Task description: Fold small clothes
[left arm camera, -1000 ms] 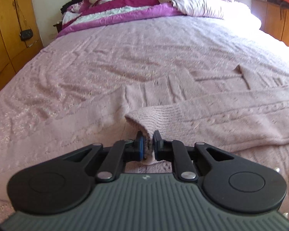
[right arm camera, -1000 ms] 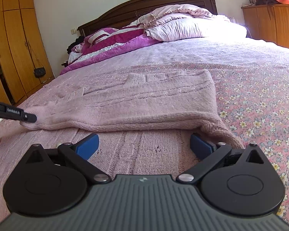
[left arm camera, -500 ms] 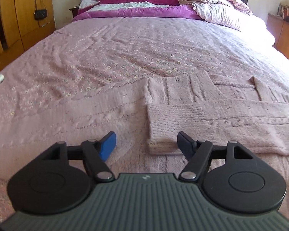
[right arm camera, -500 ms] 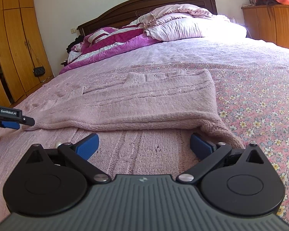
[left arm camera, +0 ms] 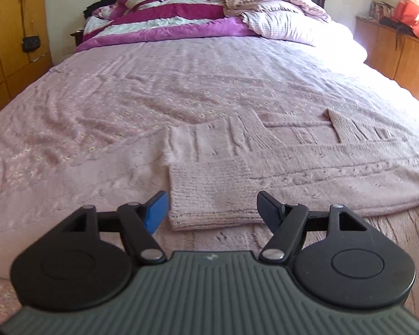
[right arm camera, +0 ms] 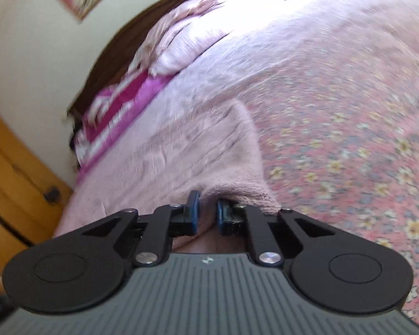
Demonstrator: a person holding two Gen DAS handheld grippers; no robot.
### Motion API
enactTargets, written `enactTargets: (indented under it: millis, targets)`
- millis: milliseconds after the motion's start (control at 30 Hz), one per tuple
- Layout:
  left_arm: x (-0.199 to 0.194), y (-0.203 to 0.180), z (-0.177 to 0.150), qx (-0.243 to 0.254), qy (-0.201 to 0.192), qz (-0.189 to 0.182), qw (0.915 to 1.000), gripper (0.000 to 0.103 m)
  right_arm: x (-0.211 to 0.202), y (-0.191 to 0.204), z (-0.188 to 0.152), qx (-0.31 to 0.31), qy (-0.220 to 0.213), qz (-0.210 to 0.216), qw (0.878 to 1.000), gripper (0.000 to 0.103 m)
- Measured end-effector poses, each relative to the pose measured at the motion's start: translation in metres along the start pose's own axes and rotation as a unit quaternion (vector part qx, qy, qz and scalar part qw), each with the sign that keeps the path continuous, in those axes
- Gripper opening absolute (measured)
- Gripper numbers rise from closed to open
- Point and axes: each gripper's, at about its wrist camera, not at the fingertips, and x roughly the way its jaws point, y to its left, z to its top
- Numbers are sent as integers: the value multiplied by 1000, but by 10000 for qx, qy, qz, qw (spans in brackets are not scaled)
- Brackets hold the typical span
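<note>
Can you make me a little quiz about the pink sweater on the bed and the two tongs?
1. True or false: the left tongs are squeezing the pink sweater.
2. Which tongs are closing on a corner of the sweater? A) left B) right C) both
3. Fill in: at the head of the bed lies a striped purple and white ____.

Key
1. False. The left tongs stand open, with the folded sleeve end lying flat just ahead of them, untouched.
2. B. The right tongs are closing, with a bit of the sweater's edge between the pads.
3. Blanket.
</note>
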Motion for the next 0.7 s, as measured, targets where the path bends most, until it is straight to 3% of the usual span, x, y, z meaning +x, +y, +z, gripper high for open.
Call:
enactTargets:
  millis: [100, 333, 400, 500, 567, 633, 700]
  targets:
    - [9, -3, -5, 6, 113, -26, 9999, 71, -4, -4, 0, -52, -235, -180, 9995, 13]
    - [18, -2, -11, -127, 143, -19, 9998, 74, 5, -2, -4, -474, -35, -243, 9986, 14]
    - [17, -2, -9, -164, 177, -9, 9997, 74, 6, 0, -6, -550, -5, -200, 9983, 21]
    - [11, -1, -7, -226, 256, 59, 9994, 79, 0, 8, -7, -672, 104, -131, 9976, 41]
    - [4, 1, -8, -221, 311, 67, 9993, 82, -8, 16, -9, -669, 213, -42, 9975, 68]
    - [-5, 4, -11, -240, 362, 35, 9991, 82, -19, 25, -13, -779, 279, 79, 9965, 79]
    - [-13, 8, -14, -326, 413, 43, 9986, 82, -30, 34, -18, -965, 321, 172, 9947, 83]
